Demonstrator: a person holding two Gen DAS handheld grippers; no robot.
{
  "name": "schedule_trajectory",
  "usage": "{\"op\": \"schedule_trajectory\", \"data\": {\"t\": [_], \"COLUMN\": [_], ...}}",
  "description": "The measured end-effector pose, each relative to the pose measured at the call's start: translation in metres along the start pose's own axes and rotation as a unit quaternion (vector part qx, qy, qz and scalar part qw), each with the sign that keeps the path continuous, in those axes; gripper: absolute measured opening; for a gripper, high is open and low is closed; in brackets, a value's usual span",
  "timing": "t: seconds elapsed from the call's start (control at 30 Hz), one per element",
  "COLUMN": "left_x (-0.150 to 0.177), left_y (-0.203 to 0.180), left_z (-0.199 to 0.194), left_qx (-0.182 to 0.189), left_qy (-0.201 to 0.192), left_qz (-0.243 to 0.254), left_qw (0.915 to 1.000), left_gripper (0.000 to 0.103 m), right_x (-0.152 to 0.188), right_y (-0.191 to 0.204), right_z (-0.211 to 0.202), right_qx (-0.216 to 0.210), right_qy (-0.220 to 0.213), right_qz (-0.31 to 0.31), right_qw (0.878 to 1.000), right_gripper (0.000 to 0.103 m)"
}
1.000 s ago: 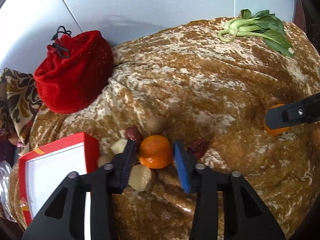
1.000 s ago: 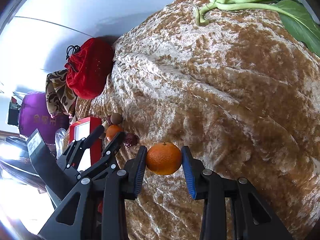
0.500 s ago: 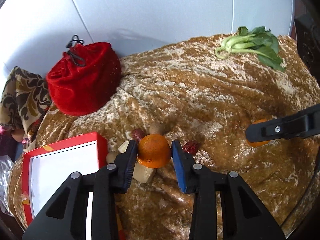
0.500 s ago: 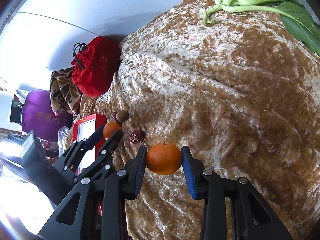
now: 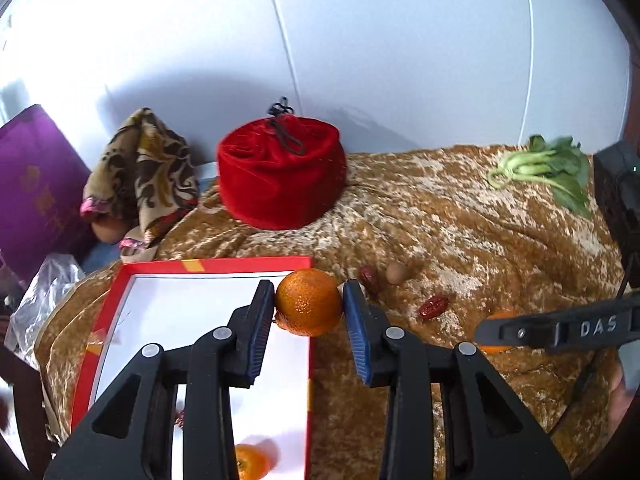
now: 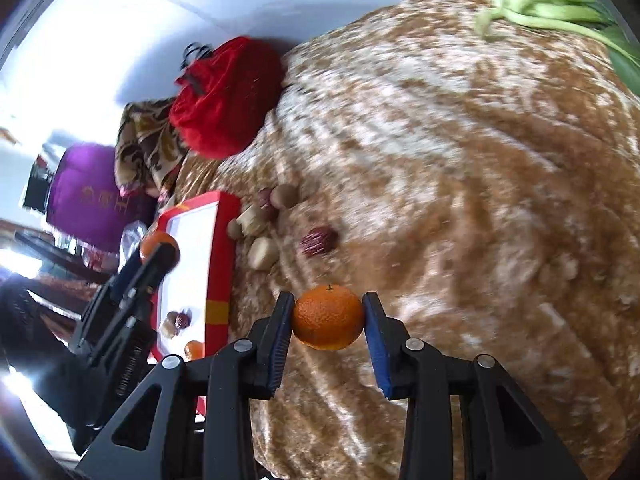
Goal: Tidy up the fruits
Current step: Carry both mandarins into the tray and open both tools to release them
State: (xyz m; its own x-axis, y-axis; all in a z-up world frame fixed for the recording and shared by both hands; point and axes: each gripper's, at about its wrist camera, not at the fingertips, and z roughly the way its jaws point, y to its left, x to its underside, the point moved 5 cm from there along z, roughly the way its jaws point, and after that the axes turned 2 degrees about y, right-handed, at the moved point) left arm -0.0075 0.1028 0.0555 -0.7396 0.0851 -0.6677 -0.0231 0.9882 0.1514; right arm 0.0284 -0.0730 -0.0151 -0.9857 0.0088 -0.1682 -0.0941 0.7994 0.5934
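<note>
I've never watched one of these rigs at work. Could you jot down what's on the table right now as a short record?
left gripper: shut on an orange, over the red box's edge
right gripper: shut on a second orange, above the cloth
red box: open, white inside, one small orange and a few small pieces in it
golden cloth: red dates, pale nuts, leafy greens, red pouch

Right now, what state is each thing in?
Left gripper: shut on an orange, over the box's edge.
Right gripper: shut on another orange.
Red box: open, one orange inside.
Red pouch: drawstring closed.
</note>
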Motion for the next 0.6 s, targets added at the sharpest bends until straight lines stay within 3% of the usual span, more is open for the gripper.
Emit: {"op": "schedule_trajectory", "data": {"t": [0.33, 0.6], "left_x": [0.003, 0.003], "left_y": [0.034, 0.033], "left_z": [-0.017, -0.019], "left_qx": [-0.040, -0.036], "left_qy": [-0.033, -0.031], "left_qz": [-0.033, -0.027], "left_qw": [0.9981, 0.9985], "left_gripper": [0.034, 0.034], "right_x": [0.013, 0.020], "right_y": [0.037, 0.050], "right_z": [0.022, 0.033], "right_qx": [-0.011, -0.009], "right_qy": [0.011, 0.017], "right_qz": [-0.048, -0.066], "right_qw": [0.999, 0.998], "right_gripper": [0.036, 0.036]}}
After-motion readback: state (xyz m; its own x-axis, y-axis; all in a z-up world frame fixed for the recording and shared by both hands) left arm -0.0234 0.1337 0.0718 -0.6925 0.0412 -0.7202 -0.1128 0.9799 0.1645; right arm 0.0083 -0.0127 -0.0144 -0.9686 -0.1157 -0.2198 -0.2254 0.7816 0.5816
